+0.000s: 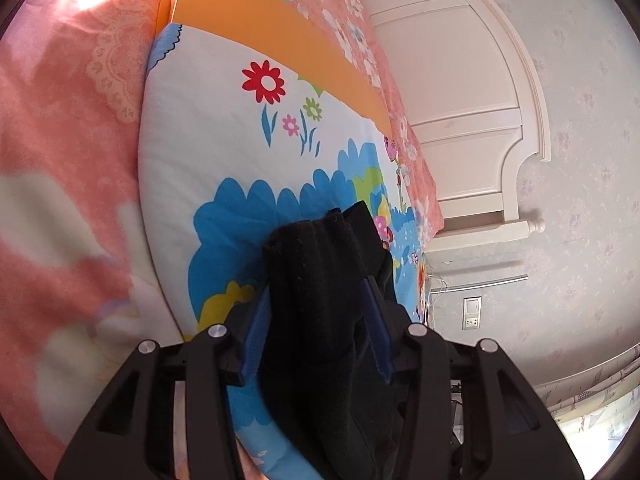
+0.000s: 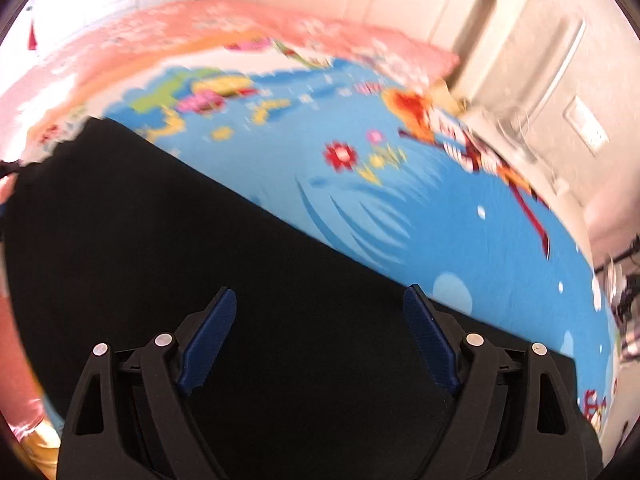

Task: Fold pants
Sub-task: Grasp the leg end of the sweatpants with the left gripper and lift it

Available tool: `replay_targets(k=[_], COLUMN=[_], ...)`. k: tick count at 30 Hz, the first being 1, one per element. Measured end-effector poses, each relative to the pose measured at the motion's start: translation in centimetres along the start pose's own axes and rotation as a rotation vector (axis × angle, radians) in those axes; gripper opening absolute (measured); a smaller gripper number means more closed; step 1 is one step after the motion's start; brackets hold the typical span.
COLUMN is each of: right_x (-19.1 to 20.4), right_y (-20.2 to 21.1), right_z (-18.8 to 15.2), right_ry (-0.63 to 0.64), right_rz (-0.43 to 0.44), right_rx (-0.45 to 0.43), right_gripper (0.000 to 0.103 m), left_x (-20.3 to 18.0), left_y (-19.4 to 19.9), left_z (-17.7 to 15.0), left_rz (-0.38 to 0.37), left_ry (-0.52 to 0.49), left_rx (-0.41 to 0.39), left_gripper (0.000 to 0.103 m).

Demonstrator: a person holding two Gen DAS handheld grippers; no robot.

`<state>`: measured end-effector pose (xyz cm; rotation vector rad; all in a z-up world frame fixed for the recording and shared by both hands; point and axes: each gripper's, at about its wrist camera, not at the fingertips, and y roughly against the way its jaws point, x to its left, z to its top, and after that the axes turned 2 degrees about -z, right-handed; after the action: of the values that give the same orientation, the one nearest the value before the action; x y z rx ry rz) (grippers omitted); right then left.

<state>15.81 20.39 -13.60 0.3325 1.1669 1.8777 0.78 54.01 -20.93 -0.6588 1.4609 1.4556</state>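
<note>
The black pants point(image 2: 168, 248) lie spread on a bed with a colourful cartoon sheet point(image 2: 460, 248). In the left wrist view my left gripper point(image 1: 316, 284) is shut on a bunched thick fold of the black pants point(image 1: 320, 320), held above the sheet point(image 1: 208, 140); the cloth hangs down between the blue pads point(image 1: 256, 332). In the right wrist view my right gripper point(image 2: 320, 300) is open and empty, its blue pads point(image 2: 212, 332) wide apart just above the flat black cloth. That view is motion-blurred.
A pink floral quilt point(image 1: 60, 128) lies left of the sheet. A white headboard point(image 1: 472, 92) and wallpapered wall with a socket point(image 1: 472, 314) stand beyond the bed's edge. Cables and equipment point(image 2: 624, 300) sit off the bed at the right.
</note>
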Motion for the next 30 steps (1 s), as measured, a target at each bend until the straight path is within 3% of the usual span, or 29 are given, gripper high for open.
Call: replay_targets(k=[12, 16, 21, 27, 30], right_x=[-1.0, -1.1, -1.2, -1.1, -2.1], right_y=[-0.6, -0.7, -0.8, -1.7, -2.7], right_z=[-1.0, -0.9, -0.7, 1.5, 2.9], right_ry=[-0.033, -0.036, -0.033, 0.036, 0.009], right_rz=[0.017, 0.019, 0.024, 0.027, 0.097], right_rx=[-0.033, -0.033, -0.032, -0.046, -0.037], right_gripper=[0.089, 0.091, 0.091, 0.092, 0.093], left_x=[-0.7, -1.4, -0.5, -0.8, -1.8], left_y=[-2.3, -2.9, -2.9, -2.1, -1.9], left_z=[-0.2, -0.1, 0.5, 0.3, 0.4], left_rz=[0.045, 0.111, 0.095, 0.087, 0.096], left_ry=[-0.049, -0.103, -0.066, -0.081, -0.097], left_rx=[0.048, 0.045, 0.040, 0.024, 0.020], left_gripper=[0.052, 0.037, 0.021, 0.013, 0.012])
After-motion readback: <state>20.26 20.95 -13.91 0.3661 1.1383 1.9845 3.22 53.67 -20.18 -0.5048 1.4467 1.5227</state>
